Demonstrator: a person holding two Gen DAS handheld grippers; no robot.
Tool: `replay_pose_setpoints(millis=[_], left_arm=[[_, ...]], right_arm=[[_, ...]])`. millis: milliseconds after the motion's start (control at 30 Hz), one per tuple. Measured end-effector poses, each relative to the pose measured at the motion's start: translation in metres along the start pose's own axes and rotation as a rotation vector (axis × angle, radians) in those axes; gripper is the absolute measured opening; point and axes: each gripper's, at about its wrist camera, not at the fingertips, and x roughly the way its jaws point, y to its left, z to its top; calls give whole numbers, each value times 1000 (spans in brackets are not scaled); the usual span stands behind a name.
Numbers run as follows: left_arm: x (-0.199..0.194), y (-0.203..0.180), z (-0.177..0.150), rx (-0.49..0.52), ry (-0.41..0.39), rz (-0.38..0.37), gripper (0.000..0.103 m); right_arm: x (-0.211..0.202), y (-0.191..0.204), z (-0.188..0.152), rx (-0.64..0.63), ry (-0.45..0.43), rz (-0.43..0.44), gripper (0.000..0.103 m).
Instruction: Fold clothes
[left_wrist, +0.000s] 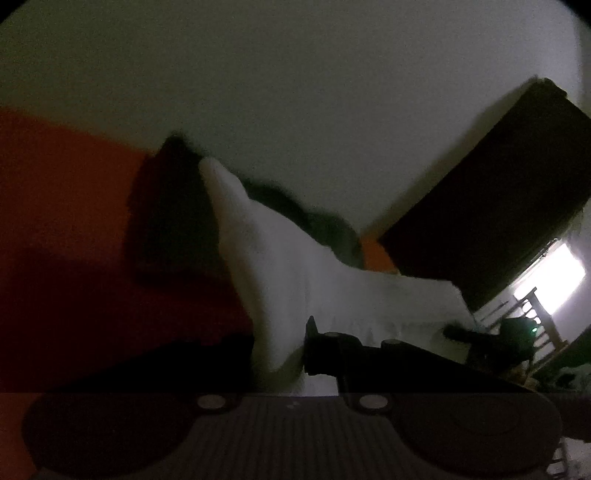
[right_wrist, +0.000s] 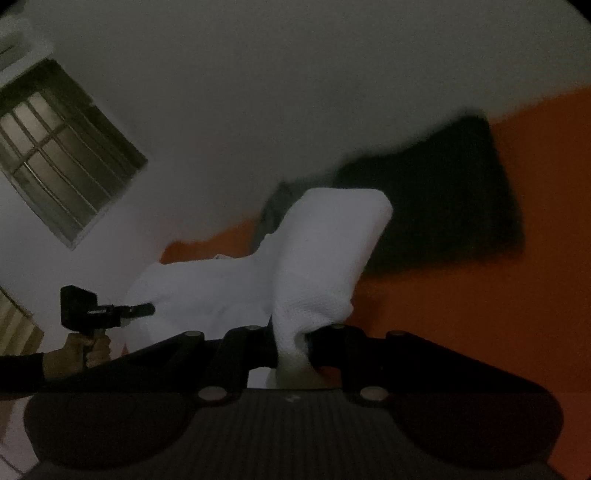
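Two sets of fingers, left (left_wrist: 295, 347) and right (right_wrist: 295, 347), clenched the white knitted cloth (right_wrist: 317, 258), stretched lengthwise between them.

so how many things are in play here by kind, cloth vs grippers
white knitted cloth: 1, pinched at two ends
black two-finger grippers: 2, the left gripper and the right gripper, both closed on it
total: 3
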Motion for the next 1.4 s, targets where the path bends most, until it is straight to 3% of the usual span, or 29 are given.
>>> replay_pose_setpoints(millis=[133, 267, 333, 367, 400, 433, 467, 500, 533, 567, 600, 633, 700, 767, 833, 933, 1033, 1100, 1167, 1233, 1333, 1400], left_arm=[[29, 4, 57, 68, -62, 21, 9], [99, 26, 124, 75, -99, 130, 10], [134, 44, 148, 37, -88, 221, 11], [156, 51, 157, 27, -64, 276, 19], [177, 57, 164, 17, -9, 368, 39], [191, 60, 168, 9, 42, 474, 50], [201, 62, 170, 15, 73, 639, 58], [199, 62, 171, 18, 44, 730, 59], [190, 63, 172, -4, -4, 744, 63], [174, 66, 172, -54, -73, 741, 78], [158, 69, 171, -104, -143, 736, 86], [142, 68, 169, -129, -200, 763, 86], [132, 53, 160, -71, -233, 767, 85], [133, 26, 137, 64, -232, 760, 88], [150, 6, 103, 137, -219, 714, 99], [173, -16, 55, 227, -186, 658, 101], [197, 8, 13, 236, -97, 789, 94], [186, 39, -4, 202, -88, 846, 103], [150, 65, -11, 126, -150, 840, 103], [125, 75, -13, 102, -162, 819, 103], [102, 49, -24, 291, -160, 844, 102], [89, 34, -36, 356, -172, 798, 102]], right_arm=[[24, -2, 61, -92, -85, -21, 14], [76, -24, 130, -143, -142, -94, 14], [110, -45, 156, -110, -148, -172, 14], [130, -57, 166, -72, -143, -238, 15], [149, -68, 173, -29, -122, -311, 24], [169, -79, 177, 22, -71, -396, 39], [185, -87, 180, 66, -41, -481, 43], [192, -89, 179, 101, -46, -563, 43], [196, -86, 177, 112, -70, -625, 43], [192, -76, 172, 80, -125, -655, 43], [189, -65, 167, 48, -181, -683, 48], [187, -53, 160, 6, -220, -708, 55], [190, -28, 141, -85, -217, -686, 58], [200, -9, 115, -126, -187, -629, 58], [217, 5, 84, -172, -156, -613, 60], [253, 11, 45, -280, -77, -655, 62], [262, -11, 20, -309, -63, -774, 60], [243, -40, 15, -249, -73, -797, 60], [224, -67, 12, -185, -65, -794, 61], [209, -82, 14, -179, -56, -756, 63], [196, -70, 23, -157, -64, -841, 61], [192, -47, 15, -185, -65, -794, 60]])
